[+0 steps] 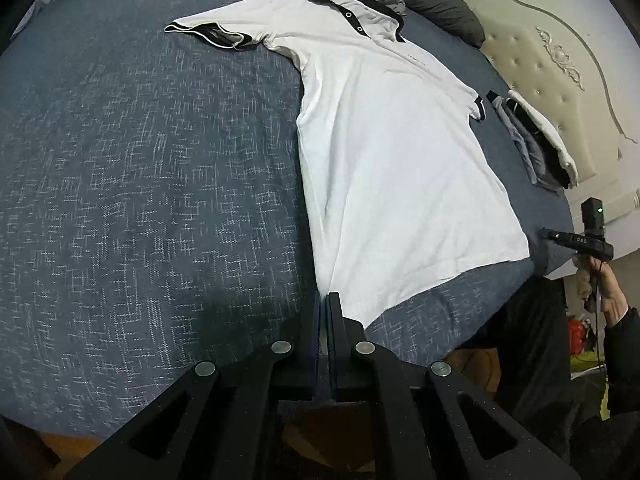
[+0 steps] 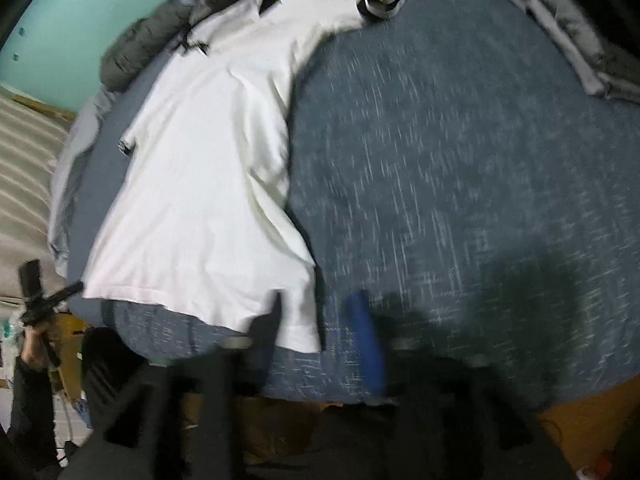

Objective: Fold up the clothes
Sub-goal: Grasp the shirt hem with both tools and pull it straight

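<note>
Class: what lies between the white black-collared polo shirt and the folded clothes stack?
Only bare blue speckled bedspread separates the white polo shirt and folded clothes stack; left wrist view shows it.

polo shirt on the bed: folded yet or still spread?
Spread, not folded. The white polo shirt lies flat on the blue bedspread, one sleeve stretched out sideways, collar and hem visible, no layer doubled over.
</note>
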`<state>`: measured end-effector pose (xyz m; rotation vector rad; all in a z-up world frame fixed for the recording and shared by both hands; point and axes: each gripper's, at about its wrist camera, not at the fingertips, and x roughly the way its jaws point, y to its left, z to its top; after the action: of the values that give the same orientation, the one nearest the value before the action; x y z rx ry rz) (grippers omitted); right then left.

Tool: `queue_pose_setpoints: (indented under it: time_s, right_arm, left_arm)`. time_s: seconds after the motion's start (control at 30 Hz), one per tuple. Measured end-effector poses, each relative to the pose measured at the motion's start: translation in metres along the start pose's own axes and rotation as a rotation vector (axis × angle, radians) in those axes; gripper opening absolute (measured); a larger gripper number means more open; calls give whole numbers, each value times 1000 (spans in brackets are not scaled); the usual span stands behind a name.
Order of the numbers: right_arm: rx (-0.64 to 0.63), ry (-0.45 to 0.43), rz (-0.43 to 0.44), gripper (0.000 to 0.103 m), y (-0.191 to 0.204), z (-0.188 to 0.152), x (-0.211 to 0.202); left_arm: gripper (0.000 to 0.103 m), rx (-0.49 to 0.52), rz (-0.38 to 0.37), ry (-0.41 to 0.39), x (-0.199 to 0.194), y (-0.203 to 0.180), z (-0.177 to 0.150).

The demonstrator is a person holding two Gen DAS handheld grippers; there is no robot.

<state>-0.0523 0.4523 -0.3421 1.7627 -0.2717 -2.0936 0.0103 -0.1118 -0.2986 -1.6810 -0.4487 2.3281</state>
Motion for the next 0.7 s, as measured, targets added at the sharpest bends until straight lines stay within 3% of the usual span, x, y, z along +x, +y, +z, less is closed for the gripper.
queue_pose_setpoints:
  time_s: [0.2, 0.23, 0.27, 0.33, 0.7]
  right_arm:
    - [-3, 52, 5, 45, 4, -8, 36]
    - [-12, 53, 1, 33, 6, -10, 40]
    - [-20, 42, 1, 13, 8, -10, 40]
    - [-21, 37, 42, 4, 10, -11, 37]
    - [-152, -99, 24, 3, 32, -8, -60]
  left_arm:
    - [3, 4, 3, -11, -5, -1, -6]
    - [3, 4, 2, -13, -6, 0, -8]
    - [3, 4, 1, -15, -7, 0, -8]
    - [3, 5, 1, -19, -8, 0, -9]
    - [3, 38, 4, -37, -34, -10, -17]
